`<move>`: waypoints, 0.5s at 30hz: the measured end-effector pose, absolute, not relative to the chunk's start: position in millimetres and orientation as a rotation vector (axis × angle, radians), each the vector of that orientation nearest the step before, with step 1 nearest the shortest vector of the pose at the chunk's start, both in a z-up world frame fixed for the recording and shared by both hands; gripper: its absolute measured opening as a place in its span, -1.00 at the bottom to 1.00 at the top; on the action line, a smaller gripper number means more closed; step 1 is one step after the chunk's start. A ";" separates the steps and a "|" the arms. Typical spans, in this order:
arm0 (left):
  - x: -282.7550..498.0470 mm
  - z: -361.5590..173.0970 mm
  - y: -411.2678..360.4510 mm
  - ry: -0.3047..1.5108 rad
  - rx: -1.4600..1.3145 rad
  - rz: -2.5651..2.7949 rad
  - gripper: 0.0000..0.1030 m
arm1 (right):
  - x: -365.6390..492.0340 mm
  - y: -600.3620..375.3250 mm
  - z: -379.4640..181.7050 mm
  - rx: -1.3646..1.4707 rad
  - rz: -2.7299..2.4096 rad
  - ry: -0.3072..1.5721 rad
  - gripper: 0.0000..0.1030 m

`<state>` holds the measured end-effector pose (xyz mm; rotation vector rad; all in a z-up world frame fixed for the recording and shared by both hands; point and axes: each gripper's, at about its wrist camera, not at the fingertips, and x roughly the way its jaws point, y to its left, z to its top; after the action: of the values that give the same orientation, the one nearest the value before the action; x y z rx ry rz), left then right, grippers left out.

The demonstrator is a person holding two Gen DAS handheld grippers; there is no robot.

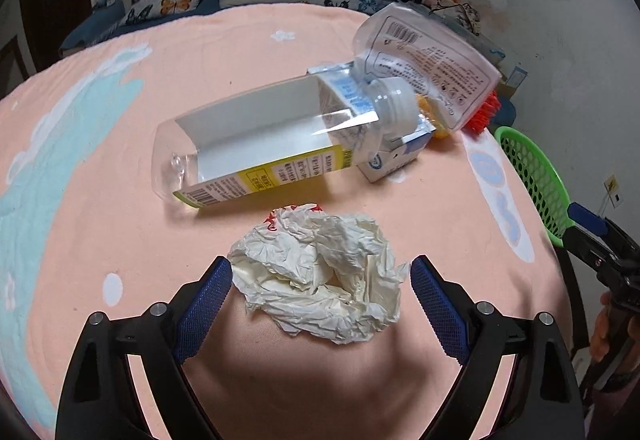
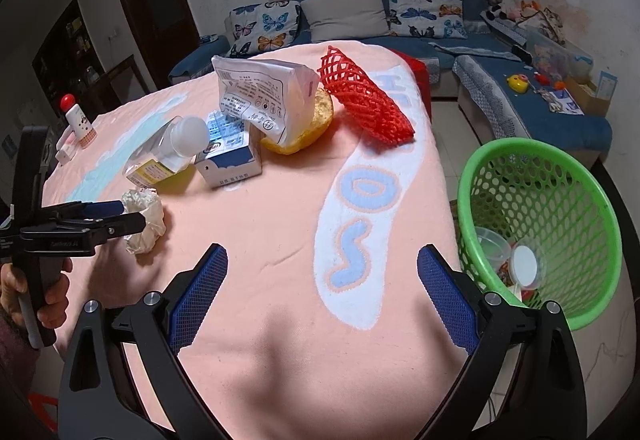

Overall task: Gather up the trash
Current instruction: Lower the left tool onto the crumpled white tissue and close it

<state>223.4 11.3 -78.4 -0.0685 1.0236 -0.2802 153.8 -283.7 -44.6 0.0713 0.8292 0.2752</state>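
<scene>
A crumpled white paper wad lies on the pink cloth, between the open fingers of my left gripper; the pads stand on either side and I cannot tell if they touch it. The wad also shows in the right wrist view with the left gripper around it. Beyond lie a clear plastic bottle, a small blue-white carton, a clear printed bag, a yellow foam piece and a red foam net. My right gripper is open and empty above the cloth.
A green perforated basket stands off the table's right edge and holds clear cups and lids. A red-capped white bottle stands at the far left edge. A blue sofa with butterfly cushions is behind the table.
</scene>
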 end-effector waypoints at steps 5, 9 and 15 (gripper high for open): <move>225.7 -81.0 14.1 1.038 -0.087 -0.256 0.70 | 154.8 -279.7 -49.4 0.070 0.283 0.841 0.84; 225.5 -80.6 11.3 1.032 -0.070 -0.246 0.70 | 155.4 -276.2 -51.5 0.066 0.289 0.849 0.84; 224.0 -80.8 10.3 1.017 -0.071 -0.232 0.64 | 154.7 -272.5 -52.4 0.060 0.293 0.853 0.84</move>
<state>224.0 10.3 -80.8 -0.0712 1.0166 -0.2323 154.7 -272.5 -52.4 0.0598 0.8526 0.2926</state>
